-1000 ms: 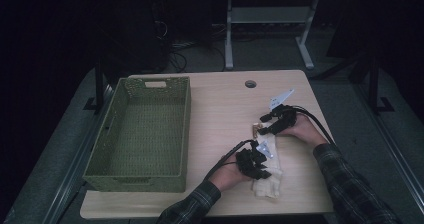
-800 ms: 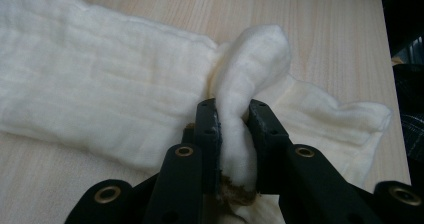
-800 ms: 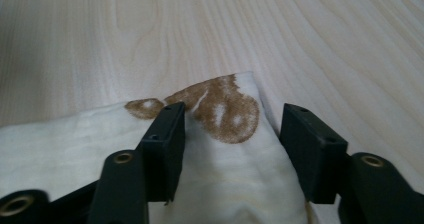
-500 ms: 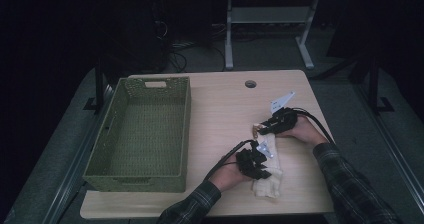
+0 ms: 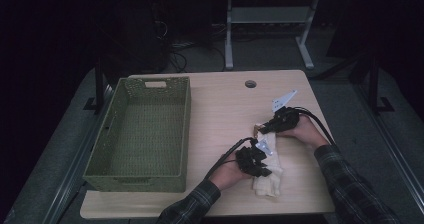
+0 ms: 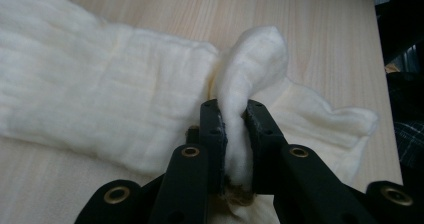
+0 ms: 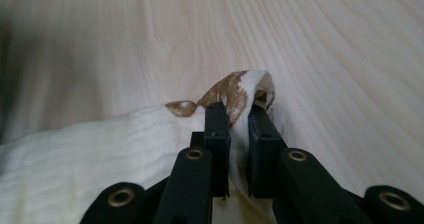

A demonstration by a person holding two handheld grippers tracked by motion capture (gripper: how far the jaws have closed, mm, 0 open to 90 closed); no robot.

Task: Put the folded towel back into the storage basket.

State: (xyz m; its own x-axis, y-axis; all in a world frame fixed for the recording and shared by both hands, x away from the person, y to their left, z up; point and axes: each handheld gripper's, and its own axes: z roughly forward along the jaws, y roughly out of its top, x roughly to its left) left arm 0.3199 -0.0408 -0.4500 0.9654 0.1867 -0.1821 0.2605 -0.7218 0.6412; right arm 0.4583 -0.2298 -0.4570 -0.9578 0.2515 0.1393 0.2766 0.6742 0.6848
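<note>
Pinching the cloth [image 7: 100, 149], the right gripper [image 7: 239, 115] has just closed.

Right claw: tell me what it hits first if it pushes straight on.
The right claw, shut on the cream cloth, likely meets only bare table beyond the pinched fold; depth is unclear.

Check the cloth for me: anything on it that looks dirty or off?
Yes. The white cloth has brown patches at the corner pinched by the right gripper; they could be a stain or a print. The part in the left gripper looks plain white.
</note>
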